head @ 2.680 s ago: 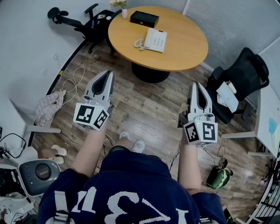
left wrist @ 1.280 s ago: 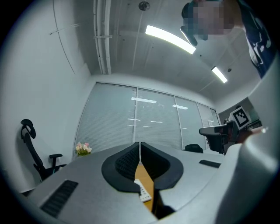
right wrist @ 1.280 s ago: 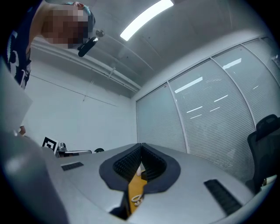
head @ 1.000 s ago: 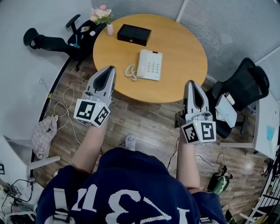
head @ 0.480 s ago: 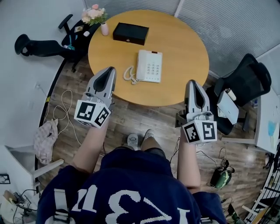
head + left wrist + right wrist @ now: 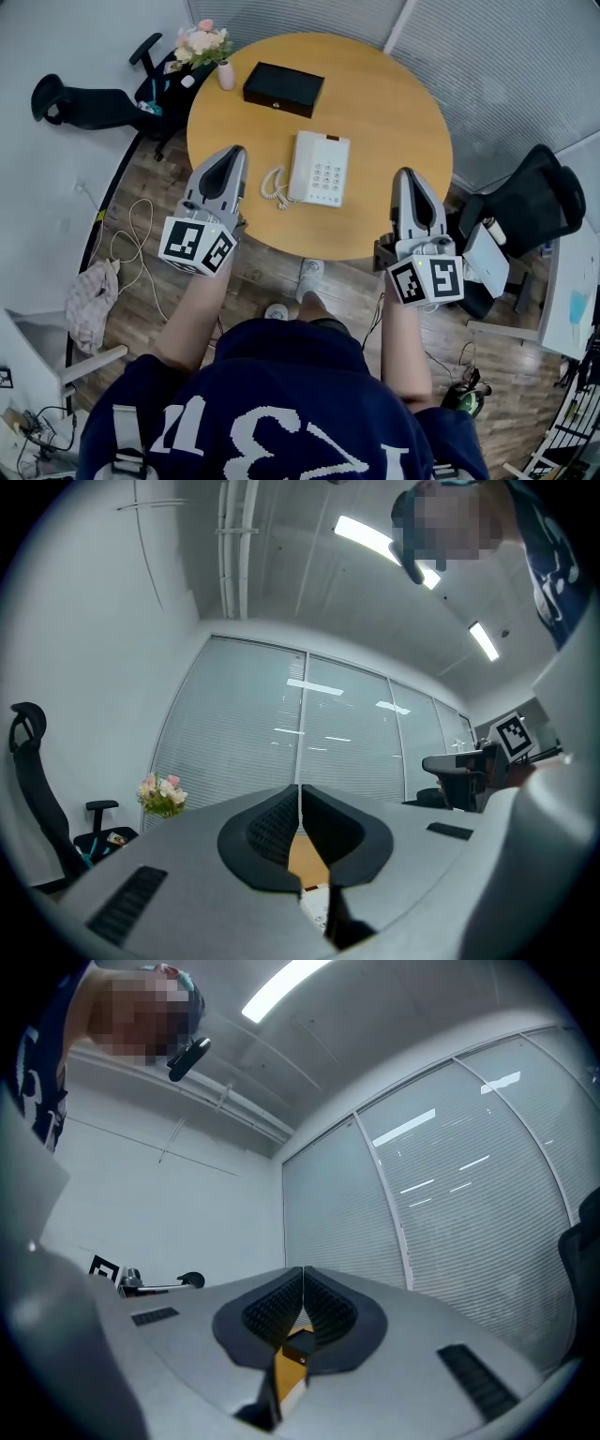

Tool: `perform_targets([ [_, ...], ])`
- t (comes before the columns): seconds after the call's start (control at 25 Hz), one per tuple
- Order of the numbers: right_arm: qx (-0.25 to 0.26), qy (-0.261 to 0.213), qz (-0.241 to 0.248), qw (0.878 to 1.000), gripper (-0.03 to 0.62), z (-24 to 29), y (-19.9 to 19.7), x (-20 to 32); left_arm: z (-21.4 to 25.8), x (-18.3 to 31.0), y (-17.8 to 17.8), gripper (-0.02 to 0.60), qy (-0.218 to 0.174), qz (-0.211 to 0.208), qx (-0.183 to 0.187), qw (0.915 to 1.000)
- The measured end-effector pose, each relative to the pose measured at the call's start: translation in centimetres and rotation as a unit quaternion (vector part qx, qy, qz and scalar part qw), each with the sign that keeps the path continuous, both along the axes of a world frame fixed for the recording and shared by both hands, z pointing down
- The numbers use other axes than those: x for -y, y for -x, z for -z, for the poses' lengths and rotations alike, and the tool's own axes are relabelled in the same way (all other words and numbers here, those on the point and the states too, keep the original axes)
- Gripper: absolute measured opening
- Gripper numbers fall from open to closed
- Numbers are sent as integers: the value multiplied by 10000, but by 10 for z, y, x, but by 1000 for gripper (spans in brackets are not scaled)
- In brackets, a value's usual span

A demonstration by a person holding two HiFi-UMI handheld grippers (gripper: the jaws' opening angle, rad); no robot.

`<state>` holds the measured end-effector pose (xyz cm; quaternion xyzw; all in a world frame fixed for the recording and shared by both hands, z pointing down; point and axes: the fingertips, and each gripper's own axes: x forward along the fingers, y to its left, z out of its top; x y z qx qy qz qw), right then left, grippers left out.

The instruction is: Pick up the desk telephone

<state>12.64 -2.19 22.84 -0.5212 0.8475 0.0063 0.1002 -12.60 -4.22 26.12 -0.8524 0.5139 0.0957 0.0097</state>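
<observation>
White and flat, the desk telephone (image 6: 319, 168) lies on the near half of a round wooden table (image 6: 403, 122), keypad up, with its handset along the left side and a coiled cord (image 6: 273, 184) spilling off that same side. In the head view it sits between the two grippers and a little ahead of their tips. The left gripper (image 6: 232, 153) hangs over the table's near left edge with its tip near the cord, not touching it. The right gripper (image 6: 406, 174) hangs over the near right edge, farther from the telephone, with bare tabletop between them. Both point roughly level toward the far side of the table. In the left gripper view the jaws are pressed together with nothing between them, and a sliver of the telephone (image 6: 317, 907) shows low in the notch beneath them. The right gripper view likewise shows its jaws closed and empty above the table's orange-brown surface (image 6: 281, 1377). Farther back on the table rests a black box (image 6: 284, 89).
</observation>
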Motion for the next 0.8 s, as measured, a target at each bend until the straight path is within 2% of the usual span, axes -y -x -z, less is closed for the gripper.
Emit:
perform_targets([
  [0.48, 90, -36, 635, 9979, 28, 9, -12, 141, 13, 99, -12, 23, -93, 652, -18, 9978],
  [0.8, 178, 126, 936, 9954, 28, -7, 9, 179, 3, 123, -3, 21, 32, 889, -43, 9960],
])
